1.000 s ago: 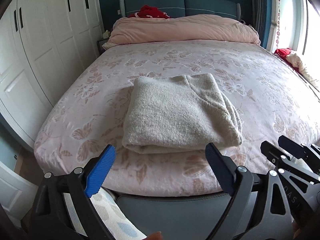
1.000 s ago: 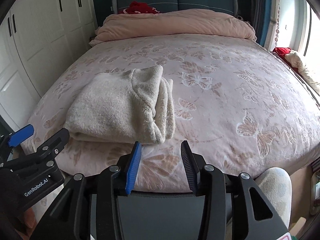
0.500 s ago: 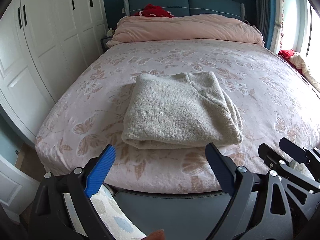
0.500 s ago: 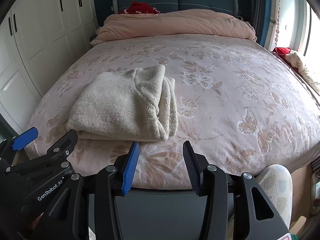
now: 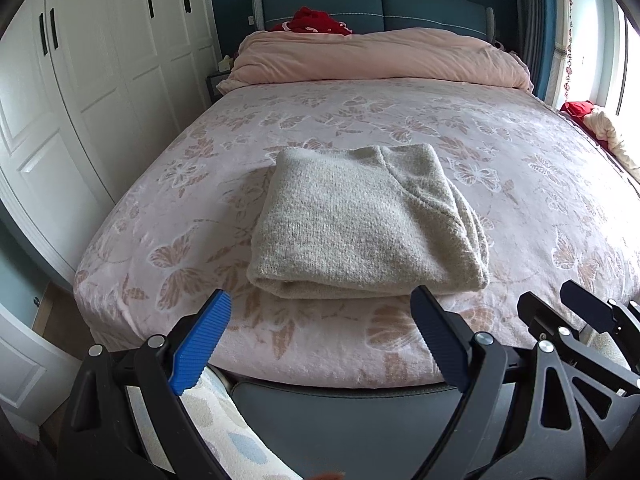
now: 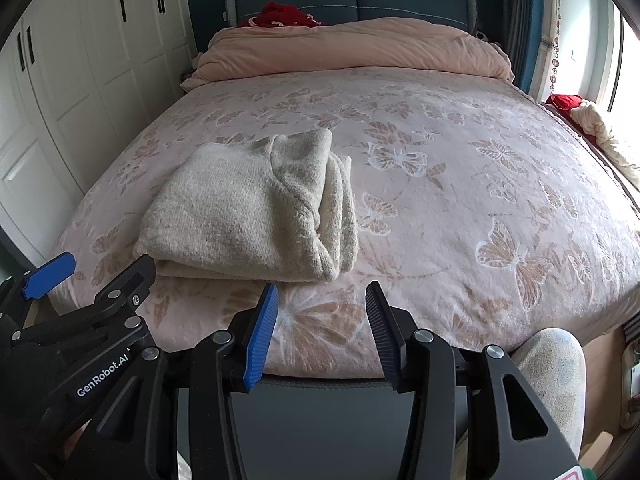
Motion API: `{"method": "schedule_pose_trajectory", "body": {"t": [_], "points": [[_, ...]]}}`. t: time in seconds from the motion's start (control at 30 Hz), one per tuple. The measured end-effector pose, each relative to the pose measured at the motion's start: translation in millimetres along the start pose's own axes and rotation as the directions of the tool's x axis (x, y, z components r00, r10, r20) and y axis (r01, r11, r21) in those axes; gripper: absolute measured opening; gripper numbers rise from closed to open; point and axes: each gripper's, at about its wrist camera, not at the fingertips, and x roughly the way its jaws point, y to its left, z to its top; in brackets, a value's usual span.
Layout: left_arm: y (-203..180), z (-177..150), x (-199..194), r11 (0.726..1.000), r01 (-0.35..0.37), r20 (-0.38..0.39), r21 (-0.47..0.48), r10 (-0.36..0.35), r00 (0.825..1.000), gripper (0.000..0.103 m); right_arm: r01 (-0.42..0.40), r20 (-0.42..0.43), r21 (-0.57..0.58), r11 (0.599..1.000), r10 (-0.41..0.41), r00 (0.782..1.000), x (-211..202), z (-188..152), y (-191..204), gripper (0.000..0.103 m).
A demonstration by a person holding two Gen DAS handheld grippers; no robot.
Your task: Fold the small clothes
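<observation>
A beige knitted sweater (image 5: 360, 220) lies folded into a thick rectangle on the pink butterfly-print bed (image 5: 520, 160), near the foot edge. In the right wrist view the same sweater (image 6: 248, 212) sits left of centre. My left gripper (image 5: 320, 320) is open wide, held just short of the sweater's near fold, with nothing between its fingers. My right gripper (image 6: 318, 312) is partly open and empty, over the bed's foot edge to the right of the sweater. Each gripper also shows at the edge of the other's view: the right gripper (image 5: 576, 312) and the left gripper (image 6: 80, 280).
A rolled pink duvet (image 5: 380, 60) lies across the head of the bed, with a red cloth (image 5: 316, 20) behind it against the blue headboard. White wardrobe doors (image 5: 100, 80) line the left side. Clothes (image 5: 600, 128) are piled by the window at right. A person's patterned trouser leg (image 6: 552, 364) stands at the bed's foot.
Both views have shifted only slightly; the sweater lies the same. The right gripper's fingers stand a little wider apart than a second ago.
</observation>
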Motion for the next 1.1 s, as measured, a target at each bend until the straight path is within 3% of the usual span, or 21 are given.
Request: {"method": "schedule_pose_trajectory", "body": {"t": [1.1], "points": [[-0.4,-1.5,2.7,1.000,-0.012,0.007,0.011,0.012,1.000,0.087,0.013,-0.005,-0.005,1.000,-0.013,1.000,-0.1,-3.1,2.4,0.045]]}}
